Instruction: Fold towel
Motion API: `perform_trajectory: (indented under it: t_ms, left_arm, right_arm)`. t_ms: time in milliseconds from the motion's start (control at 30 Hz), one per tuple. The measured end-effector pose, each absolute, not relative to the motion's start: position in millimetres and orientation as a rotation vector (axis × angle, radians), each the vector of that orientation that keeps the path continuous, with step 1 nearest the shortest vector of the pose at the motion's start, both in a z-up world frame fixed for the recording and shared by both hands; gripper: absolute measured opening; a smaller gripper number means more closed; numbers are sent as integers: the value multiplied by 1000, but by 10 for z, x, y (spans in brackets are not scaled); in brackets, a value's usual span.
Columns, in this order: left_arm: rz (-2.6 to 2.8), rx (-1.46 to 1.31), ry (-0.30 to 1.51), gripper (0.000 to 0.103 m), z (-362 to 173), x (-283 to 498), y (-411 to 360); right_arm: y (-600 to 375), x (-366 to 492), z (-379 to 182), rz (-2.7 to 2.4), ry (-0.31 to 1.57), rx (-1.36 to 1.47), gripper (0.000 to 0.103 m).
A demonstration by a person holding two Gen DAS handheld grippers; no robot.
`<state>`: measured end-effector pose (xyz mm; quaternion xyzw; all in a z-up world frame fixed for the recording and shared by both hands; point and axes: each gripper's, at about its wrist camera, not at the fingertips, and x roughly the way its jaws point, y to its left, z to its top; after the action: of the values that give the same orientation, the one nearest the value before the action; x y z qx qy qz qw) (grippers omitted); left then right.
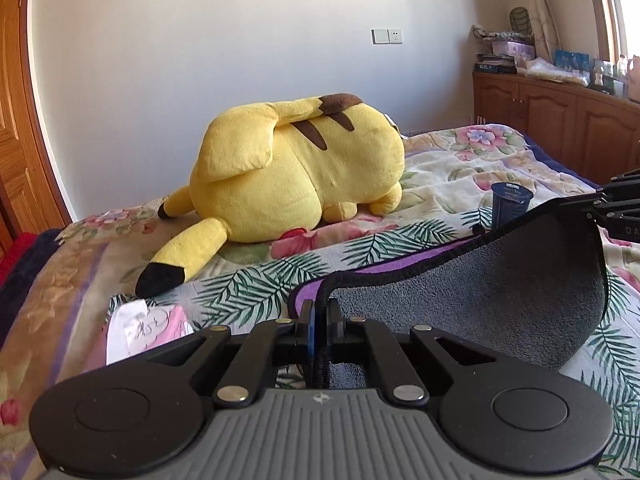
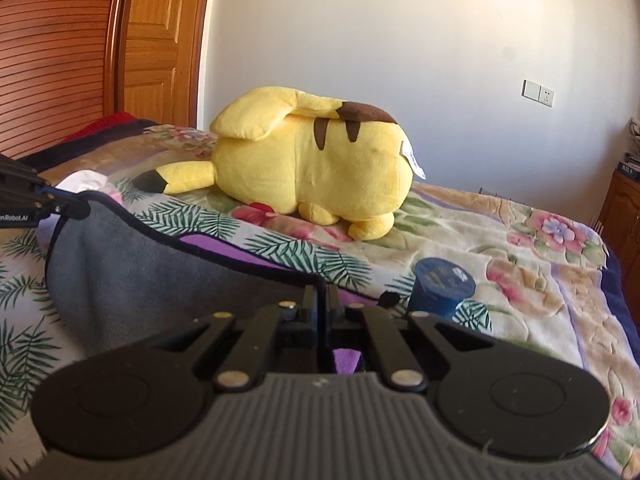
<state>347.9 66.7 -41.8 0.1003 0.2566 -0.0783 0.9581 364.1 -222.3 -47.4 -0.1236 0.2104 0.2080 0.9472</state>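
The towel (image 1: 500,280) is grey on one side and purple on the other, with a dark hem. It is lifted off the bed, sagging between both grippers. My left gripper (image 1: 320,308) is shut on one corner of its hem. My right gripper (image 2: 320,296) is shut on the other corner; the grey side (image 2: 140,272) hangs to its left. The right gripper shows at the right edge of the left wrist view (image 1: 596,206), and the left gripper at the left edge of the right wrist view (image 2: 60,204). A purple strip (image 2: 224,252) lies on the bed.
A large yellow plush toy (image 1: 296,168) lies on the floral bedspread (image 1: 460,168) just beyond the towel. A dark blue cup (image 1: 510,204) stands on the bed near the right gripper. A pink-white packet (image 1: 140,328) lies at the left. Wooden cabinets (image 1: 560,120) stand at the right.
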Motion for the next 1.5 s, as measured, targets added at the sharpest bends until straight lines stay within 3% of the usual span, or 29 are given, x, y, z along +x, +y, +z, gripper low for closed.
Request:
perform_trajectory:
  t_ms: [433, 967, 1500]
  left_arm:
    - [-127, 218, 491, 0, -351, 3967, 627]
    - [-95, 159, 575, 0, -915, 4521, 748]
    - [-76, 195, 616, 0, -1105, 4801, 646]
  right_arm:
    - [-2118, 4116, -452, 383, 395, -284, 4]
    - [-2055, 4489, -955, 336, 437, -298, 4]
    - [-2074, 4639, -1170, 321, 452, -309, 5]
